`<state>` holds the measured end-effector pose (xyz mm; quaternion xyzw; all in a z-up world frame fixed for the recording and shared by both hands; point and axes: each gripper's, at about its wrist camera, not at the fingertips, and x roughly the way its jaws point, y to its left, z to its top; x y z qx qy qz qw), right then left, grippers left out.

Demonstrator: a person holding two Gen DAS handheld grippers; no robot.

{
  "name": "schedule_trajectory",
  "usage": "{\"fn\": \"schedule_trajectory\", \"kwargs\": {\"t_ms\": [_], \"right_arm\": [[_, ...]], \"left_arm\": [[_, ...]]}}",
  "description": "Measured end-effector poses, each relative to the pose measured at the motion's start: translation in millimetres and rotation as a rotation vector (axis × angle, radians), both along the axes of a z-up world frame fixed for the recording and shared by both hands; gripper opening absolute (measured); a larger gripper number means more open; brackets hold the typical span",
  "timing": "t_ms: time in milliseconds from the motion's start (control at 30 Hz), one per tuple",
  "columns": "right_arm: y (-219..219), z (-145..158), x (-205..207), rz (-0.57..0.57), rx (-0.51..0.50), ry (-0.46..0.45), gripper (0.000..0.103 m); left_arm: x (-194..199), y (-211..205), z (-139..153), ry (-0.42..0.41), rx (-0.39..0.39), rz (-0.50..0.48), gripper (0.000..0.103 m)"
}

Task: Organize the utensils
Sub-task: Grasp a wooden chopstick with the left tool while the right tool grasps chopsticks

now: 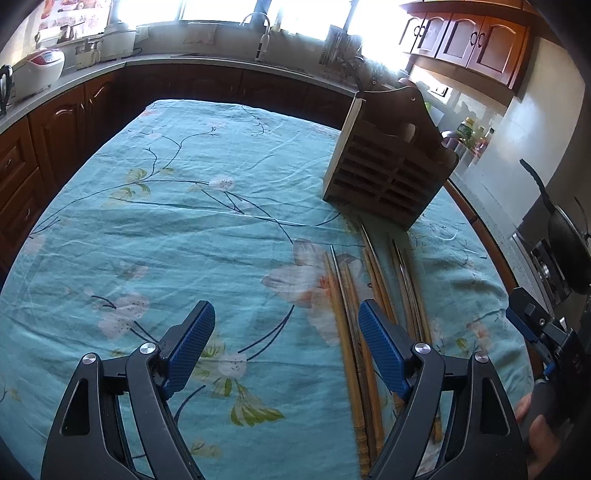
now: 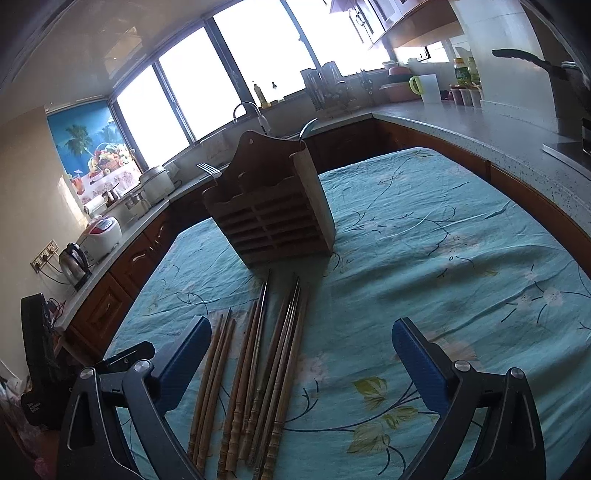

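Observation:
Several wooden and metal chopsticks (image 1: 349,317) lie in rows on the teal floral tablecloth (image 1: 177,229), in front of a slatted wooden utensil holder (image 1: 388,162). My left gripper (image 1: 286,334) is open and empty above the cloth, its right finger over the chopsticks. In the right wrist view the chopsticks (image 2: 255,369) lie between the fingers, toward the left one. The holder (image 2: 273,210) stands beyond them, with a fork (image 2: 209,169) and a spoon (image 2: 309,127) sticking out. My right gripper (image 2: 301,350) is open and empty.
The right gripper's body (image 1: 543,328) and the person's hand show at the left wrist view's right edge. Dark wooden cabinets and a grey counter (image 2: 480,122) wrap around the table, with a kettle (image 2: 75,264), rice cooker (image 2: 103,230) and sink tap (image 1: 258,33).

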<state>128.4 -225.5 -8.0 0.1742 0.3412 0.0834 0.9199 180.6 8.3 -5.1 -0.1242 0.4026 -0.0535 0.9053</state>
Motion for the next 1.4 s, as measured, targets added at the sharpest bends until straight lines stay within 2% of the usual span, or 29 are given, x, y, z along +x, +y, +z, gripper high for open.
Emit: {"fn": "schedule_trajectory", "kwargs": {"t_ms": [200, 300, 433, 600, 667, 767, 933, 1067, 1400], "right_arm": [[3, -1, 9, 0.005, -0.003, 0.012, 0.097], [5, -3, 16, 0.013, -0.001, 0.030, 0.089], [9, -8, 30, 0.024, -0.005, 0.059, 0.071], [22, -16, 52, 0.072, 0.014, 0.094, 0.046], [30, -20, 63, 0.103, 0.022, 0.110, 0.032], [40, -29, 82, 0.140, 0.024, 0.145, 0.024], [51, -44, 106, 0.168, -0.001, 0.202, 0.021], [53, -54, 118, 0.179, -0.014, 0.236, 0.018], [54, -57, 129, 0.180, -0.063, 0.247, 0.016]], "left_arm": [[13, -5, -4, 0.024, 0.017, -0.011, 0.082], [19, -8, -4, 0.031, 0.028, -0.016, 0.082], [31, -13, -7, 0.052, 0.040, -0.032, 0.079], [46, -22, -14, 0.090, 0.047, -0.060, 0.061], [52, -25, -16, 0.103, 0.048, -0.070, 0.058], [61, -28, -20, 0.118, 0.046, -0.083, 0.054], [76, -36, -24, 0.137, 0.057, -0.111, 0.048], [87, -44, -30, 0.156, 0.081, -0.127, 0.036], [92, -54, -32, 0.142, 0.141, -0.169, 0.033]]}}
